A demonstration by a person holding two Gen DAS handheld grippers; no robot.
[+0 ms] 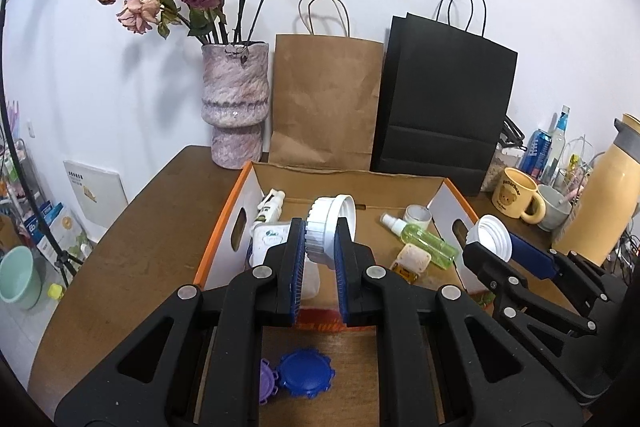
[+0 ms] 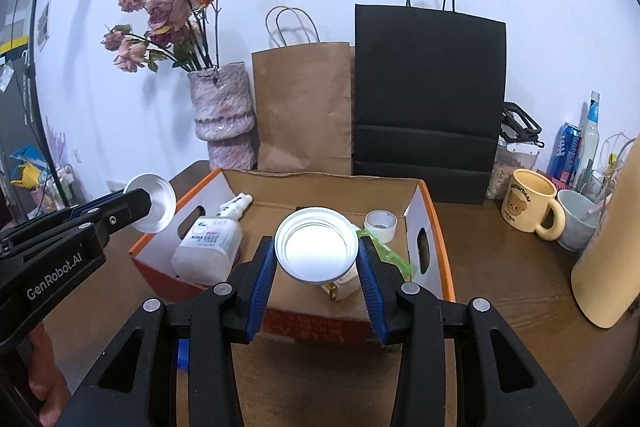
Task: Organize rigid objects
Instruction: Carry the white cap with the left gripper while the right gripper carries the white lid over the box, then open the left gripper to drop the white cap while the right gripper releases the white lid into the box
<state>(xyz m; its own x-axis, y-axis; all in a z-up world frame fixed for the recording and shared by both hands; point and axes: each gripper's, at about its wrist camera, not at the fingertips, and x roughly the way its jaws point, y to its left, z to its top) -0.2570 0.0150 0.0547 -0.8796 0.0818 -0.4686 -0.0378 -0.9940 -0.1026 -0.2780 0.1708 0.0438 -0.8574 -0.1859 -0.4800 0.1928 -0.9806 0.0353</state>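
Observation:
My left gripper (image 1: 321, 227) is shut on a white ribbed lid (image 1: 330, 227), held edge-on above the near part of an orange-edged cardboard box (image 1: 224, 223). My right gripper (image 2: 316, 243) is shut on a second white lid (image 2: 316, 251), whose hollow side faces the camera, over the box's (image 2: 438, 227) front. Each view shows the other gripper beside it: the right gripper (image 1: 494, 243) with its lid (image 1: 490, 237), and the left gripper (image 2: 144, 203) with its lid (image 2: 154, 205). A blue lid (image 1: 306, 373) and a purple lid (image 1: 266, 381) lie on the table in front of the box.
The box holds a white spray bottle (image 2: 210, 239), a green spray bottle (image 1: 424, 239), a tape roll (image 2: 381, 223) and a small beige piece (image 1: 412, 259). Behind it stand a vase (image 1: 236, 107), a brown bag (image 1: 324, 99) and a black bag (image 2: 428, 99). Right: a yellow mug (image 2: 528, 203) and a thermos (image 1: 604, 203).

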